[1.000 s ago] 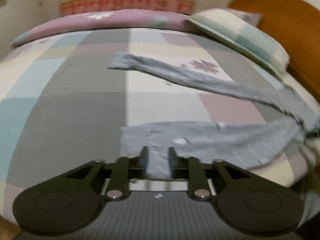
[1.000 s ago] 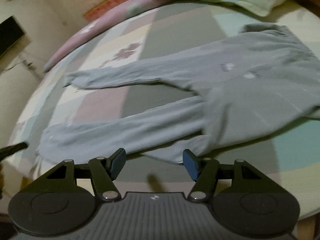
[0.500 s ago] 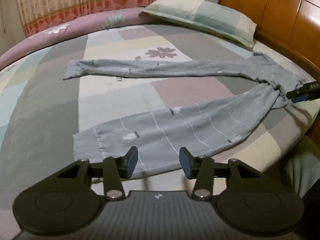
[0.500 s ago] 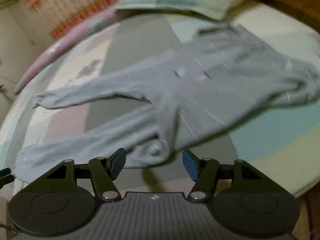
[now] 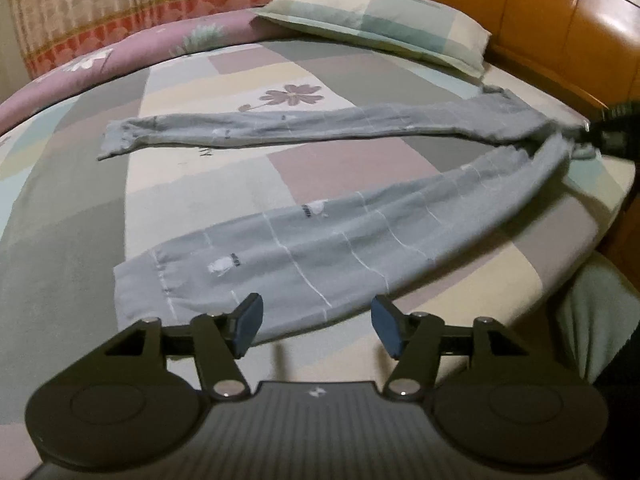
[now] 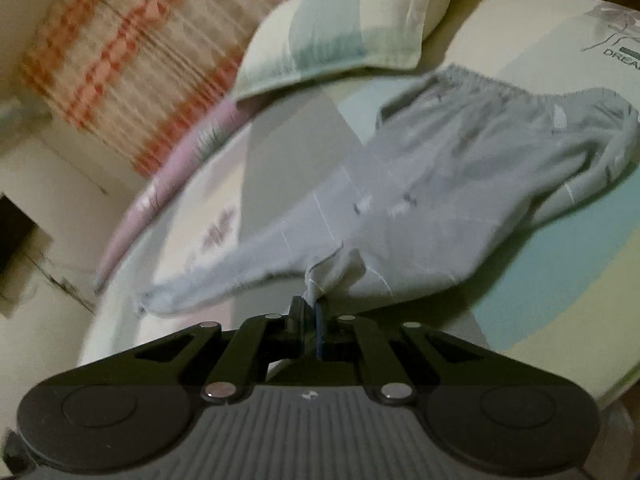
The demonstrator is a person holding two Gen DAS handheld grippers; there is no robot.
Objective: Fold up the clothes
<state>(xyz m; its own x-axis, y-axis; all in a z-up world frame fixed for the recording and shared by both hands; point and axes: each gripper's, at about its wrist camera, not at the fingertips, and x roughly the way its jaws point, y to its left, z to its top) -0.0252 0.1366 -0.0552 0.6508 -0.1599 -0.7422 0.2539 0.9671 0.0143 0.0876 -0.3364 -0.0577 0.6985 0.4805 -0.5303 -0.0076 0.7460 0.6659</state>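
On the patchwork bed (image 5: pixel 72 208), below the pillow (image 5: pixel 376 20), grey trousers (image 5: pixel 304 248) lie spread, their crotch pinched by the closed right tongs (image 6: pixel 311 312), while the empty left tongs (image 5: pixel 316 326) are opening near a leg's cuff.

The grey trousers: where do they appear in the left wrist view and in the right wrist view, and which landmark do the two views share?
Left wrist view: the grey trousers lie across the middle, both legs spread toward the left, crotch at the right edge.
Right wrist view: the grey trousers fill the centre and right, waistband at the top; the right gripper pinches their crotch.
Shared landmark: the checked pillow, at the top in both views.
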